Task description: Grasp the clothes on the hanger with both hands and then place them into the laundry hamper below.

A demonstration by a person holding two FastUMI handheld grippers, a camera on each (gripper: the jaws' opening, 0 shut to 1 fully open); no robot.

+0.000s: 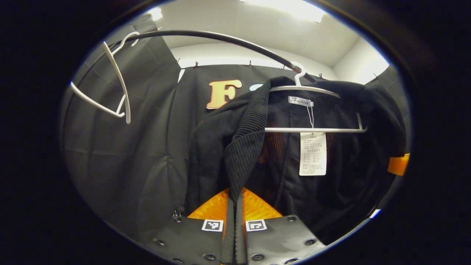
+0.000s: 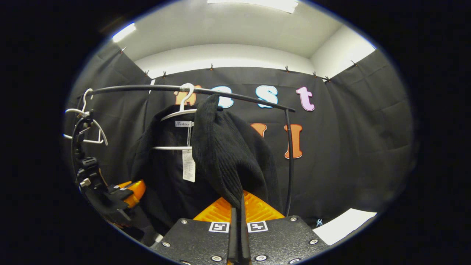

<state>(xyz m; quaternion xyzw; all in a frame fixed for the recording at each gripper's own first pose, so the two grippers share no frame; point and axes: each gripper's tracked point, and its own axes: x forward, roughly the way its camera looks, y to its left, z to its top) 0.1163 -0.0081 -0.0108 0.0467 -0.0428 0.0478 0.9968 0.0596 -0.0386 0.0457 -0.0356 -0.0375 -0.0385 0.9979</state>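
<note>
Tongs (image 1: 234, 200) pinch upright-hanging cardigan (image 1: 331, 154).

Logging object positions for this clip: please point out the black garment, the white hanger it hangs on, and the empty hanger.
black garment (image 2: 228, 154), right gripper view, ribbed front edge
white hanger (image 1: 312, 129), left gripper view, horizontal bar
empty hanger (image 1: 119, 79), left gripper view, slanted arm

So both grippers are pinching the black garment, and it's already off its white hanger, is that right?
Not quite. The black garment is not off its white hanger: the left gripper view shows it draped over the hanger on the rail. Both the left gripper and right gripper do pinch its fabric.
</note>
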